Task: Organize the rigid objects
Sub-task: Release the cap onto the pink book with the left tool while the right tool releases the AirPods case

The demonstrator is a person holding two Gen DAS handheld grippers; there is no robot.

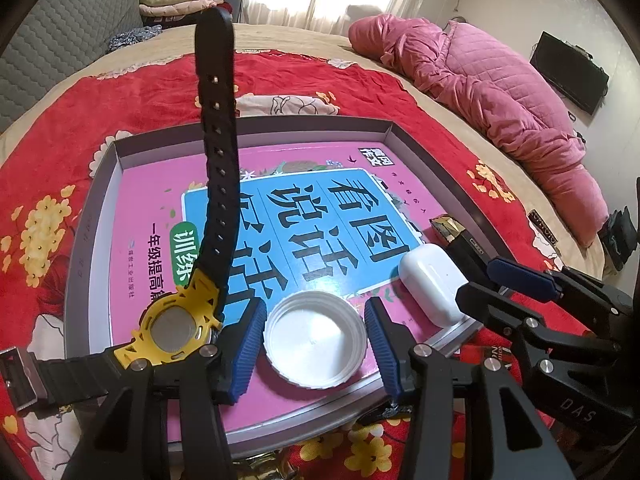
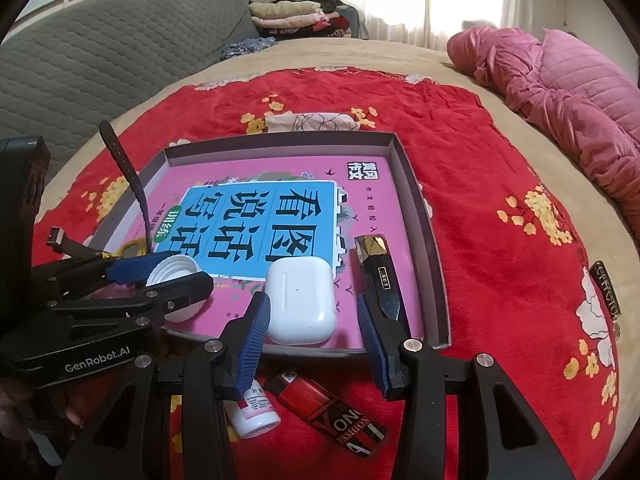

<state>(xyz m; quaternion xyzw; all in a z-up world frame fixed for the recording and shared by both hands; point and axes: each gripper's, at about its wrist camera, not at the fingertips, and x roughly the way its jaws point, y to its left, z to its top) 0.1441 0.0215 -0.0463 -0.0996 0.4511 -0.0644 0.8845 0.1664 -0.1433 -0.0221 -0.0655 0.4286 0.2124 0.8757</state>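
The left claw (image 1: 316,344) stands spread around a white cap (image 1: 316,344) that lies mouth-up on the pink book (image 1: 132,216) in the shallow grey tray (image 1: 256,126); its blue pads sit just beside the cap's rim on either side, with a sliver of gap showing, so it reads as released, not clamping. The right claw (image 2: 314,320) likewise straddles the white earbud case (image 2: 302,300) near the tray's front edge — left pad touching or nearly touching the case, right pad clearly apart from it, so nothing is gripped. Beside the case lies a black-and-gold lighter (image 2: 378,268), and at the tray's left corner a yellow-backed watch (image 1: 174,328) with its black strap standing up. Outside the tray, on the red floral bedspread (image 2: 480,168), a small white bottle (image 2: 256,408) and a red-and-black tube (image 2: 324,404) still wait. The step in hand looks like setting these two pieces down in the tray — both seem placed. Next, each claw probably needs to back off without nudging its piece, then reach for the loose items.
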